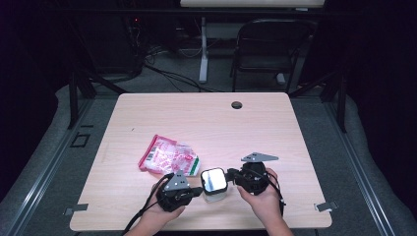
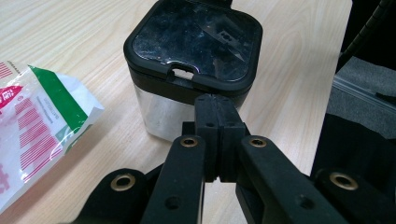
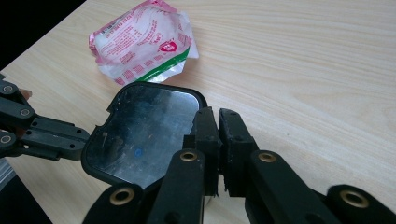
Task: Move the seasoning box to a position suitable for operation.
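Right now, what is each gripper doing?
Left gripper: closed, holding nothing, tips against the container.
Right gripper: nearly closed, holding nothing, at the container's lid edge.

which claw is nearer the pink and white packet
Left. The left claw sits just below the packet, shut against the left side of the black-lidded container. The right claw is on the container's far side, farther from the packet.

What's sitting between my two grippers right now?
The black-lidded container stands between the left gripper and the right gripper, plain in the high view.
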The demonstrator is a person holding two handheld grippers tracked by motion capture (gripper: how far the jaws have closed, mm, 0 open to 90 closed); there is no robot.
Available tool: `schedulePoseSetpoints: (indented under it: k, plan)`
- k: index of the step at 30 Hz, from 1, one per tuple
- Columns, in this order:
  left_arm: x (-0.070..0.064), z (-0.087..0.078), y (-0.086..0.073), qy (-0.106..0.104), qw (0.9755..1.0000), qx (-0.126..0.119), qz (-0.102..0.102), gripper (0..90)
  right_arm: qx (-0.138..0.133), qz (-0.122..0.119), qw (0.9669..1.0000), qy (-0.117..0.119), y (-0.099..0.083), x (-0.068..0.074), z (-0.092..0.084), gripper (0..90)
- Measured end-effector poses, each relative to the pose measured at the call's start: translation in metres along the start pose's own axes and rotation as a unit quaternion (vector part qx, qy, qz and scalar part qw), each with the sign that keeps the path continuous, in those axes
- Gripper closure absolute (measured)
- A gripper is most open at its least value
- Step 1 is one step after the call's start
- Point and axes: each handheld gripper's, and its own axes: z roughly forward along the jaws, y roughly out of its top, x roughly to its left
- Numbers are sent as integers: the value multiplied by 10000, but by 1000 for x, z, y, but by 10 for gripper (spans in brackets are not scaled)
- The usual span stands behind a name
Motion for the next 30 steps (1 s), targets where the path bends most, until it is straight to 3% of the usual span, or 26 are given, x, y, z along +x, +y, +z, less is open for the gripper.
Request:
schedulePoseSetpoints:
  k: [13, 24, 26, 30]
  plan:
    - [-1, 0, 0, 7, 10000, -4, -6, 900, -30, 43, 10000, 3, -1, 0, 0, 868]
    - [0, -4, 4, -32, 9998, -181, -33, 900, -103, 113, 9999, 34, -4, -2, -1, 865]
    - [1, -5, 7, -192, 9992, -290, -181, 900, -36, 58, 10000, 4, -4, -2, -3, 855]
    - [1, -7, 13, -151, 9992, -347, -126, 900, -44, 49, 10000, 14, -5, 1, -7, 853]
